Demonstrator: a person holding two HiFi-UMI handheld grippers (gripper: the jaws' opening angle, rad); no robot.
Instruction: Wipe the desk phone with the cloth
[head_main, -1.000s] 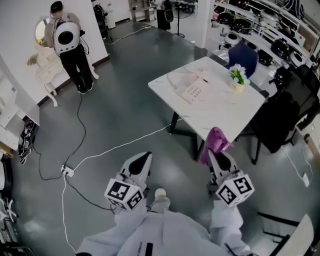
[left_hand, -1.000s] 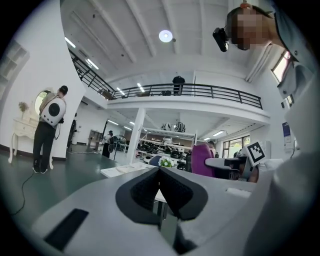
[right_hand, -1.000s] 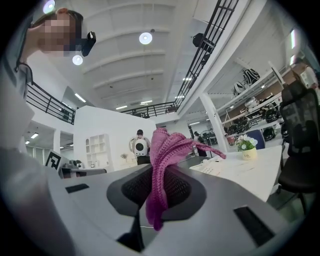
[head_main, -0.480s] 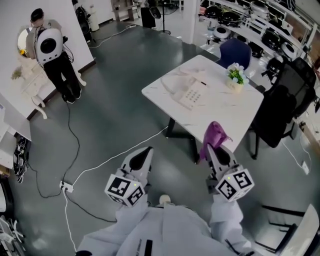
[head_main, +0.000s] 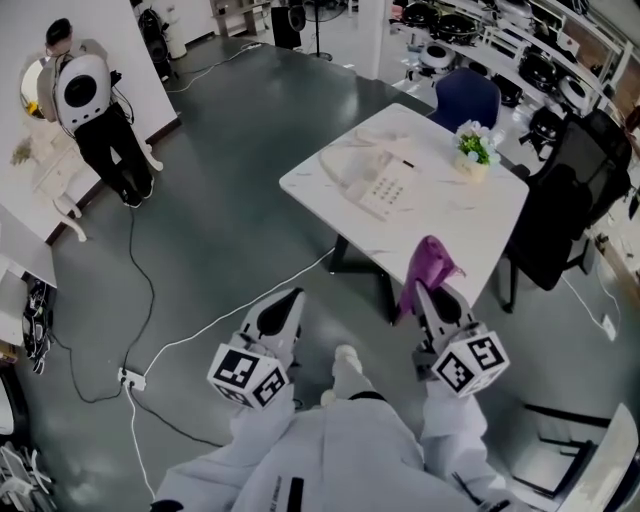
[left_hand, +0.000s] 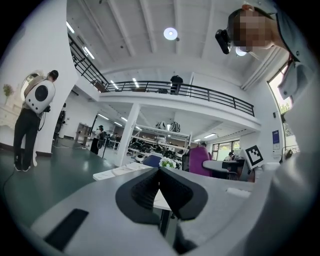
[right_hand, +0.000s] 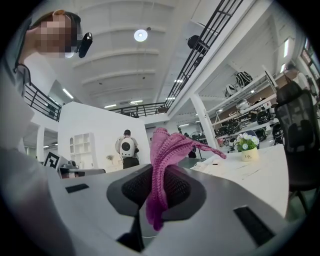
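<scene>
Holding the purple cloth (head_main: 430, 266) clenched in our right gripper (head_main: 432, 300), our left gripper (head_main: 284, 306) closed on nothing, we judge the desk phone (head_main: 376, 181) on the white table (head_main: 450, 240) lies at 11 o'clock, nearer our right.

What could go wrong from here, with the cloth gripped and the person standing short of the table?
1. The right tongs pinch the purple cloth by a narrow fold, and most of it flops loose; it might slip out during wiping.
2. A white cable lies across the way to the table: a possible trip.
3. The flower pot stands near the desk phone; a wide sweep could knock it over.
</scene>
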